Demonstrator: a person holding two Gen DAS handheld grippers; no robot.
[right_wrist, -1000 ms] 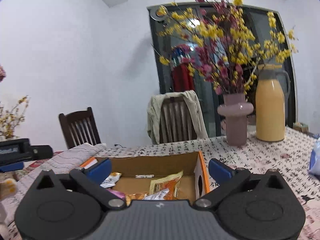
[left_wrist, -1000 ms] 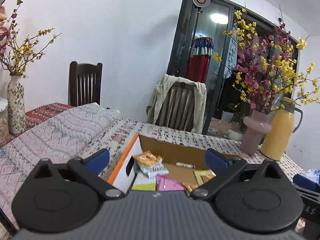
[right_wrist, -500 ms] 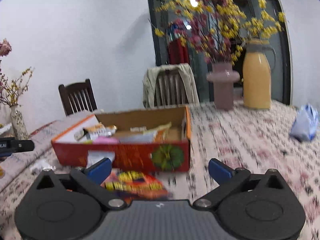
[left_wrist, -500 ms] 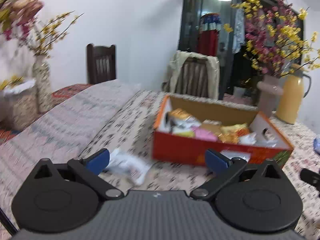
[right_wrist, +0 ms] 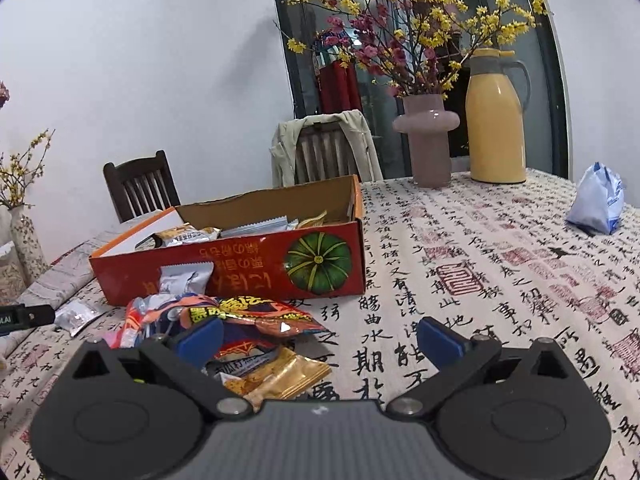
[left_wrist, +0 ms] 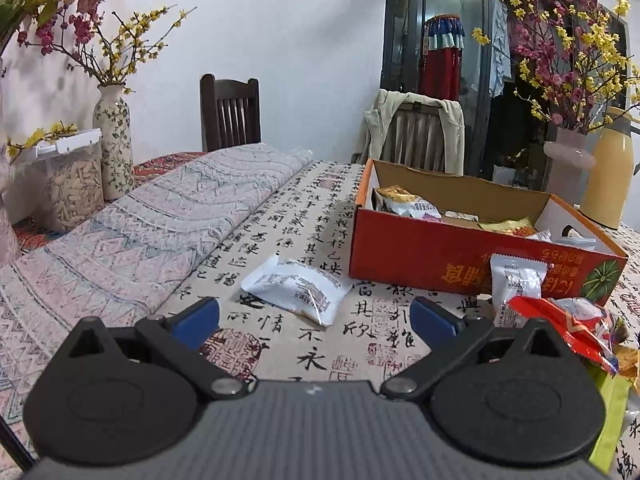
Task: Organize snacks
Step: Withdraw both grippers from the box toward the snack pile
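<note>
A red cardboard box [left_wrist: 460, 258] holding several snack packets stands on the table; it also shows in the right wrist view [right_wrist: 248, 268]. A white snack packet [left_wrist: 296, 288] lies on the cloth just beyond my left gripper [left_wrist: 314, 318], which is open and empty. A pile of snacks, with an orange-red bag [right_wrist: 248, 314] and a gold packet [right_wrist: 280, 376], lies in front of the box by my right gripper [right_wrist: 318, 340], which is open and empty. A small white packet [right_wrist: 186, 276] leans on the box front.
A pink vase of flowers [right_wrist: 426, 140] and a yellow thermos [right_wrist: 496, 116] stand at the back right. A blue-white bag [right_wrist: 598, 200] lies far right. A floral vase [left_wrist: 114, 140] and a seed jar [left_wrist: 72, 184] stand at the left. Two chairs stand behind the table.
Both grippers have pulled back and down from over the box, so the box front and the loose snacks on the table now show. Both stay open.
</note>
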